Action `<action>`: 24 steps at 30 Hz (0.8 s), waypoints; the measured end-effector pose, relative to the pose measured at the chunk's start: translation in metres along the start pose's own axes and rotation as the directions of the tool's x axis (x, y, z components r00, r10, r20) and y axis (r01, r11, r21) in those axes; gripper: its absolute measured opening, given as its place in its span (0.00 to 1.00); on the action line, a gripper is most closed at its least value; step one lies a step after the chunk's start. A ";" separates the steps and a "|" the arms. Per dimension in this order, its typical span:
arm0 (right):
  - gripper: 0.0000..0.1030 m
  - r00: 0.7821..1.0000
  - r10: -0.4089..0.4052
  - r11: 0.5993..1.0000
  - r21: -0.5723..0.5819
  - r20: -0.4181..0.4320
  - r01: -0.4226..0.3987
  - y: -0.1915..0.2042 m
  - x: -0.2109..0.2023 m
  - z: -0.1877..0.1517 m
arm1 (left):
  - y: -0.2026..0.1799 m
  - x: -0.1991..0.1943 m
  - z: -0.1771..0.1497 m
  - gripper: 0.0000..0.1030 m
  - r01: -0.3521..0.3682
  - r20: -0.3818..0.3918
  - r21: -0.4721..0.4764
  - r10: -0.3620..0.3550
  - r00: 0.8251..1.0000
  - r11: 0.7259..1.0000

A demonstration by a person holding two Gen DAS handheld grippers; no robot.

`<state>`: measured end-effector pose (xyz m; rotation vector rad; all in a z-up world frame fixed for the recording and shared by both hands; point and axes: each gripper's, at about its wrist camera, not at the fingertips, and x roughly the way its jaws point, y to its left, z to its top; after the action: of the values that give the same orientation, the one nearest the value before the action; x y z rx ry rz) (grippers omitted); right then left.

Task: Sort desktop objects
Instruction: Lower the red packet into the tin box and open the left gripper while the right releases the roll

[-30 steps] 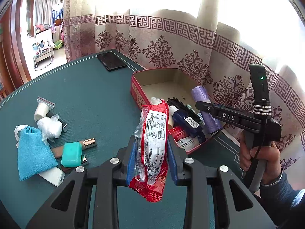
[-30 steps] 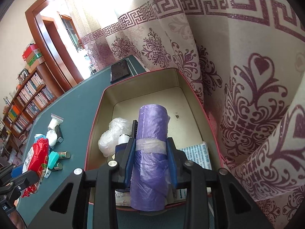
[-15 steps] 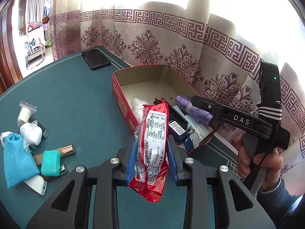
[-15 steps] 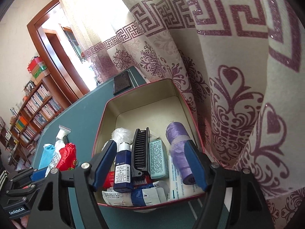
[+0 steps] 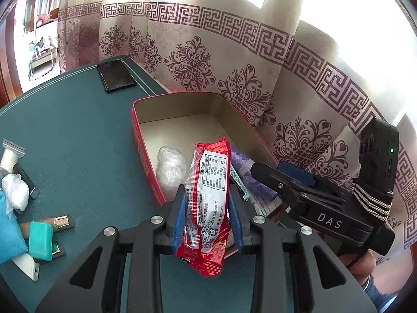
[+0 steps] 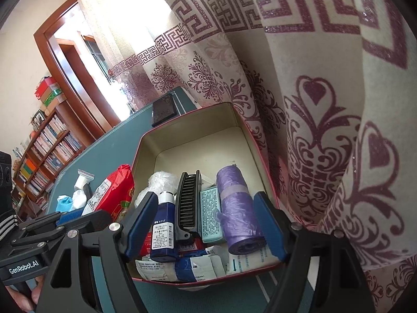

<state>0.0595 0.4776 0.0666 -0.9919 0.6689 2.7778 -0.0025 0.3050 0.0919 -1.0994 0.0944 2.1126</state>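
A green desk (image 5: 78, 130) runs up to a patterned curtain (image 5: 208, 52). From my left wrist, my left jaws (image 5: 207, 219) clench a red snack packet (image 5: 208, 203) upright, held over the near end of the red tin (image 5: 140, 140). At nine o'clock lie a teal case (image 5: 39, 237) and a blue pouch (image 5: 7, 232); a black phone (image 5: 116, 75) sits at eleven. My right jaws (image 5: 271, 172) reach in at three o'clock. From my right wrist, those jaws (image 6: 206, 227) stand released and wide above the tin's (image 6: 187, 120) near end, gripping nothing. Below them lie a purple bag roll (image 6: 237, 214), a black comb (image 6: 189, 206) and a blue bottle (image 6: 163, 232).
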 end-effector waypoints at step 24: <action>0.78 1.000 -0.012 1.000 -0.013 0.000 0.012 0.004 0.002 -0.002 | 0.031 -0.005 -0.008 0.44 -0.039 -0.011 -0.086 0.039 0.999 0.996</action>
<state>0.0580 0.4732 0.0652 -0.9951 0.6435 2.7757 -0.0152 0.2766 0.0823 -1.1663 0.0293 2.1641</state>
